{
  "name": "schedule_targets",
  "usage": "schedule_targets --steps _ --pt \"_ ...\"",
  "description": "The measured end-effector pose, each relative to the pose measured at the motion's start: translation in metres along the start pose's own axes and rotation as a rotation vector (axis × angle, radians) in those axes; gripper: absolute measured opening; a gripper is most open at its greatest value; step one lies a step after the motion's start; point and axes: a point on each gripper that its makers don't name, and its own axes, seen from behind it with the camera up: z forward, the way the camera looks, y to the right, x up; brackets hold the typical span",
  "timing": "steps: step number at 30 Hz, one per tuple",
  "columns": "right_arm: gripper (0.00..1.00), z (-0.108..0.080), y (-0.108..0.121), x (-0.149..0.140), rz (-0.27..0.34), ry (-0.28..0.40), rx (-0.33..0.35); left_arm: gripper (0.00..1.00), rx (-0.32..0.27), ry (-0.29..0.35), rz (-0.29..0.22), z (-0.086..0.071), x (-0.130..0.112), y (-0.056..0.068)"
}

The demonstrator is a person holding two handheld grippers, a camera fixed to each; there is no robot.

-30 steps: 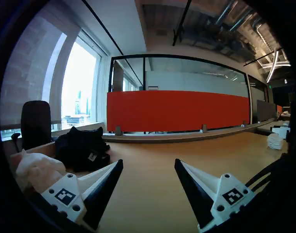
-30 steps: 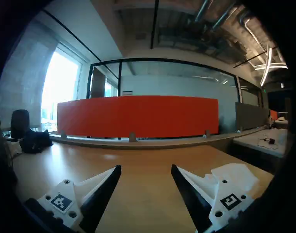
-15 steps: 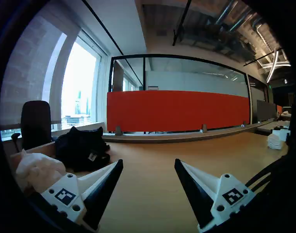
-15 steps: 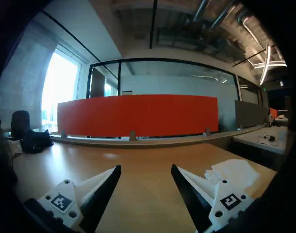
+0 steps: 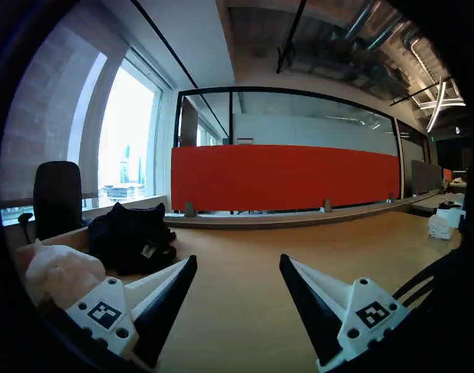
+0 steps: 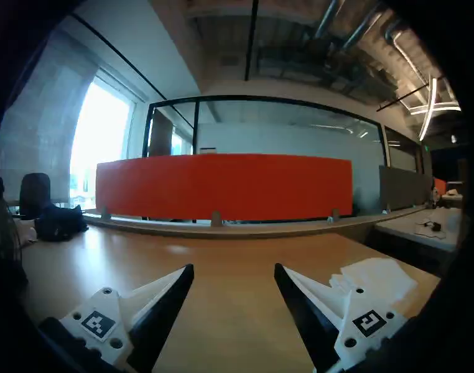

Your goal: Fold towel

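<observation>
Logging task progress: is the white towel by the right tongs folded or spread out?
Folded, it seems: the white towel sits as a compact layered stack on the desk.

Readable text: none.
Markers (image 5: 104,314): square codes on left gripper (image 5: 237,257) fingers, no letters.
Bag tag (image 5: 148,250): too small.
Far wall sign (image 6: 204,149): blurred.

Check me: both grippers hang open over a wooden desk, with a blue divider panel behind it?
The divider panel is red, not blue; the right gripper view shows it. The left gripper and right gripper are open over the wooden desk.
</observation>
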Motion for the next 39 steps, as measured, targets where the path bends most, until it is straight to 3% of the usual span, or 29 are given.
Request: schedule_targets --steps 39 --pt "1.0 0.0019 -0.0009 -0.0022 0.0 -0.001 0.0 0.99 0.0 -0.001 0.0 0.0001 0.0017 -0.0009"
